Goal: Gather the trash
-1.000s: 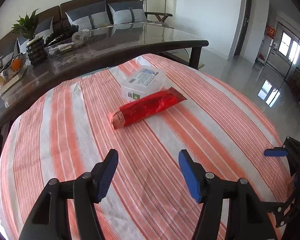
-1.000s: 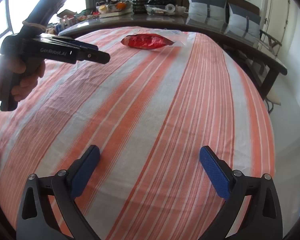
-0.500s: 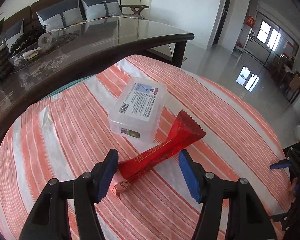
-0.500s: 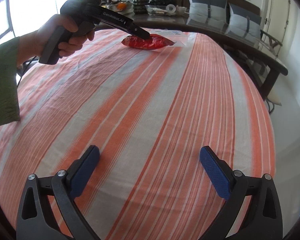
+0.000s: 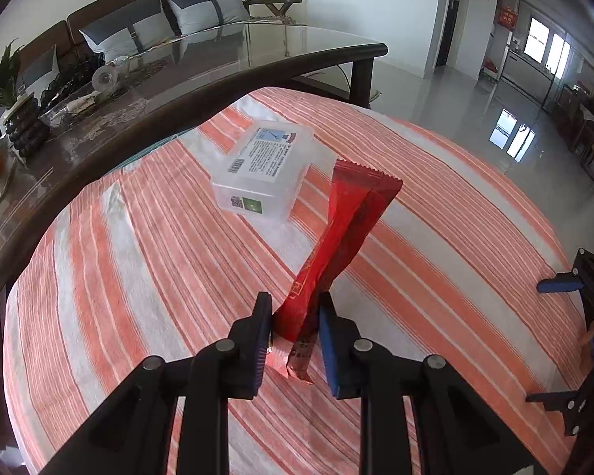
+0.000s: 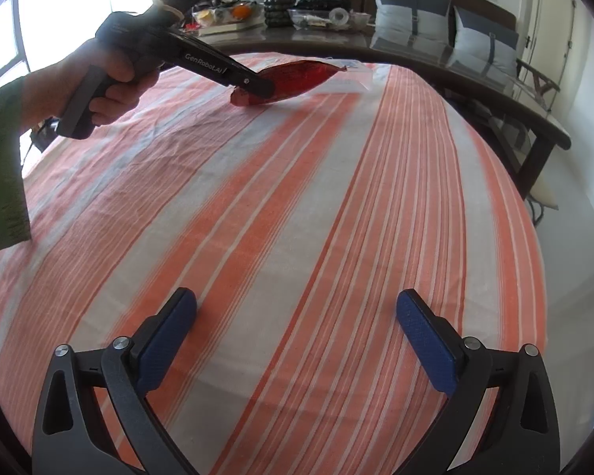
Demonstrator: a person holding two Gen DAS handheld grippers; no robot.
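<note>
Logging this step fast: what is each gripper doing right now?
Left gripper: jaws have just been closing, now shut on the red wrapper.
Right gripper: jaws open, holding nothing.

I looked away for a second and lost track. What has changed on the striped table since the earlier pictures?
The left hand-held gripper moved in over the red wrapper, and its jaws have just been closing on the wrapper's near end, which is now pinched between them; the far end tilts up. The clear plastic box stayed put, and the right hand-held gripper stayed open and still over the striped tablecloth.
</note>
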